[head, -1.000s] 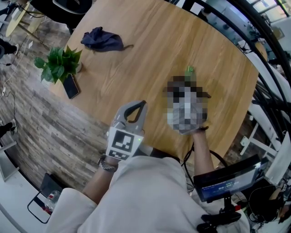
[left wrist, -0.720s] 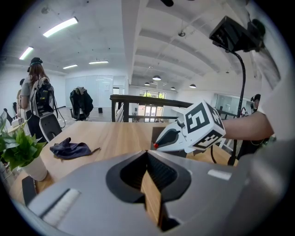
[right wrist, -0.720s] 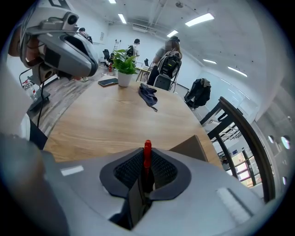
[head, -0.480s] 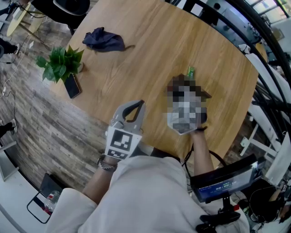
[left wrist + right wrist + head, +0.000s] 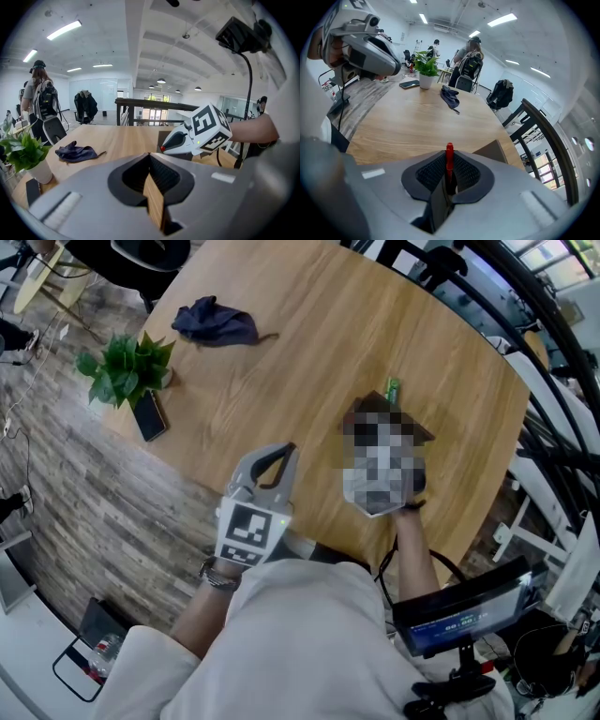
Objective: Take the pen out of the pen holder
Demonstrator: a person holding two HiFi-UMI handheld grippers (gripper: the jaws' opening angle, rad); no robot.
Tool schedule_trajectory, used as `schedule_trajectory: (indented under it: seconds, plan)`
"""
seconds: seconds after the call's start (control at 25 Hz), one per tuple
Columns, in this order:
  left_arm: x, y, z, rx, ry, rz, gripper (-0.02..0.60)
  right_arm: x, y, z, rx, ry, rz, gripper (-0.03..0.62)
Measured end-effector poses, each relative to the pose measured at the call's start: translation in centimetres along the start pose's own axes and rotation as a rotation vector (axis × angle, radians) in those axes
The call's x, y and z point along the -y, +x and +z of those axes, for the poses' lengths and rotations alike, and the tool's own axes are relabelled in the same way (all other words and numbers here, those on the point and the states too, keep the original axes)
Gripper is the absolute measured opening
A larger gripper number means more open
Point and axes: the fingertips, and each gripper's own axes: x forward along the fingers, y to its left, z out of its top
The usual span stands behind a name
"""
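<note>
Masking blur over right gripper [image 5: 448, 183] overhead; red pen [image 5: 449, 158] between its jaws.

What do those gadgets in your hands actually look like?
Both are light grey plastic shells. The left gripper tapers to dark-lined jaws; the right gripper carries a white cube of black square markers with a small green light. The person wears a pale top and a wristband.

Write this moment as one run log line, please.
right gripper: jaws shut on red pen | left gripper: jaws shut, empty | pen holder: on table
</note>
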Motion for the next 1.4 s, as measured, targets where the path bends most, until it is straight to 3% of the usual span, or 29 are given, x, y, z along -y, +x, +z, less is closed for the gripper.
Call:
schedule_trajectory:
  seconds: [1.4]
  plan:
    - [0.4, -2.1, 1.6, 0.059, 0.030, 0.004, 0.000, 0.5, -2.8, 2.2, 0.045, -0.043, -0.068, 0.048]
